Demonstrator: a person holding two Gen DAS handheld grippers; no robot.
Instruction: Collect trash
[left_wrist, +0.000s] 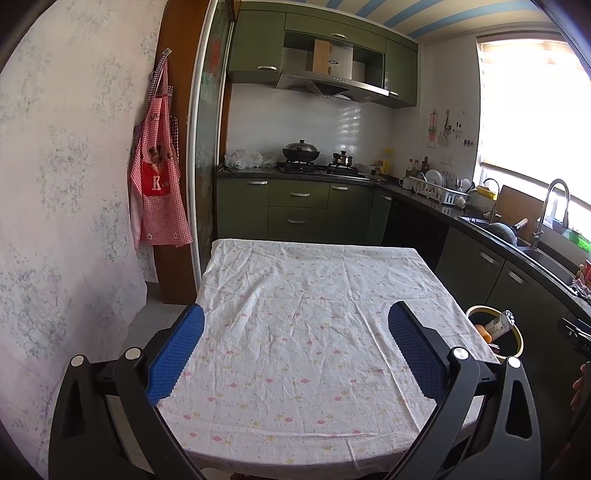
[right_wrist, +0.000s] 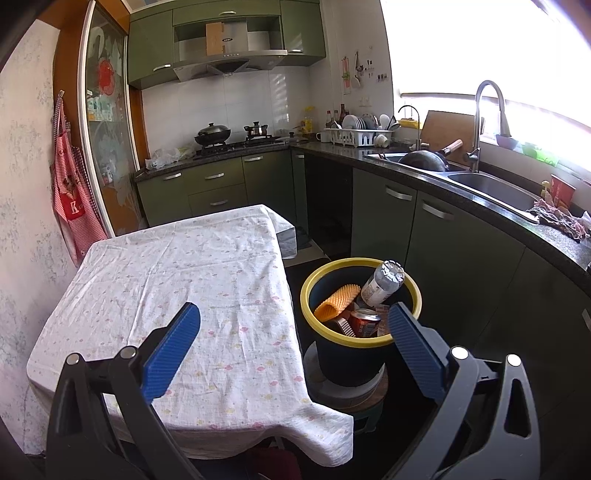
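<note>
Yellow-rimmed bin (right_wrist: 360, 341) beside table, holding bottle (right_wrist: 382, 283), can (right_wrist: 364, 321)

A table (left_wrist: 314, 369) carries only a wrinkled, pastel-patterned white cloth (right_wrist: 192, 280).

White pastel-flecked tablecloth (left_wrist: 295, 332), yellow-rimmed dark bin (right_wrist: 360, 341), red-checked apron (left_wrist: 159, 166)

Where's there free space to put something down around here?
The white floral tablecloth is bare from the wall side to the yellow-rimmed dark bin. Crowded: the bin, holding a plastic bottle, and the black countertop.
</note>
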